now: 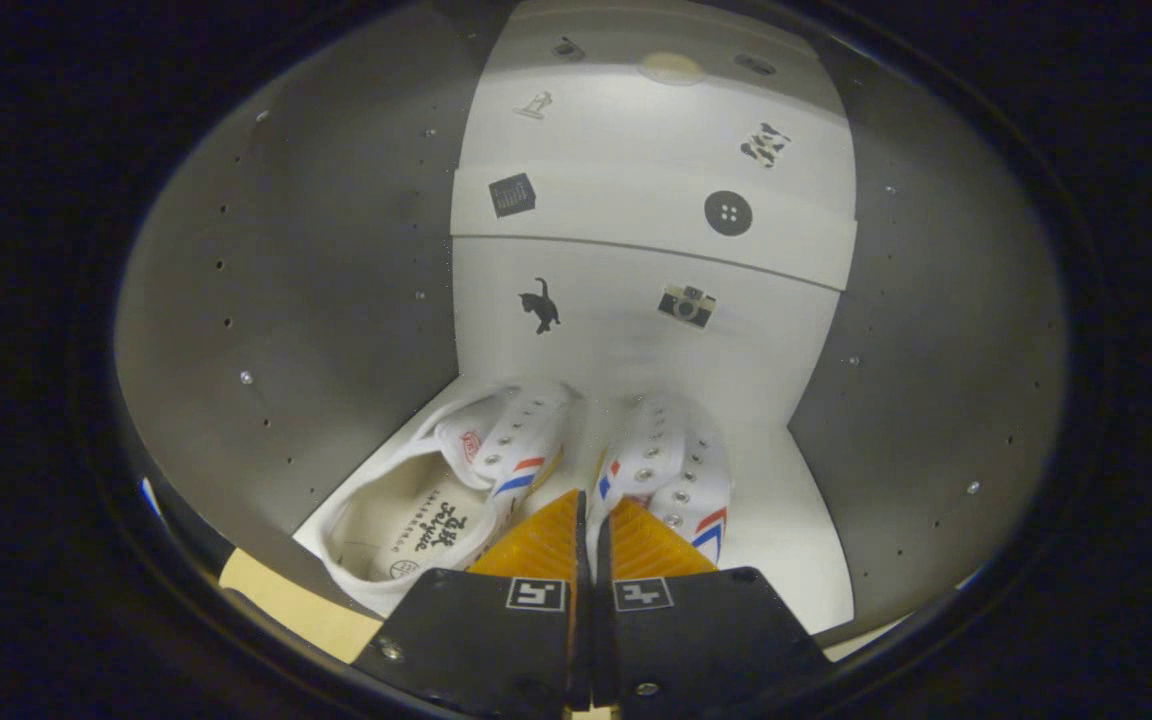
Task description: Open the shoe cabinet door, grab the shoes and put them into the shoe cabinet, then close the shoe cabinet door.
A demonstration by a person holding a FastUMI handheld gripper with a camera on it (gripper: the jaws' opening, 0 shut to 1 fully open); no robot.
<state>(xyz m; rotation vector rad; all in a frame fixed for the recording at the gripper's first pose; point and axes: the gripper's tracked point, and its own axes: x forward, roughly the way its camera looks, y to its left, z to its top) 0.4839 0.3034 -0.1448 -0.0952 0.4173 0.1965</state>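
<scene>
A pair of white sneakers with red and blue stripes sits on the white floor (pixel 796 540) of the shoe cabinet, toes toward the back wall. The left shoe (pixel 456 480) lies tilted with its opening showing. The right shoe (pixel 681 470) stands beside it, touching it. My gripper (pixel 591 505) is inside the cabinet, its fingers pressed together where the two shoes' inner sides meet, pinching those edges. The heel of the right shoe is hidden behind the fingers.
Grey side walls (pixel 336 300) with rows of small holes close in on both sides. The white back wall (pixel 636 320) carries small stickers, and a shelf edge (pixel 651 245) crosses it above the shoes. A strip of pale floor (pixel 286 600) shows in front of the cabinet.
</scene>
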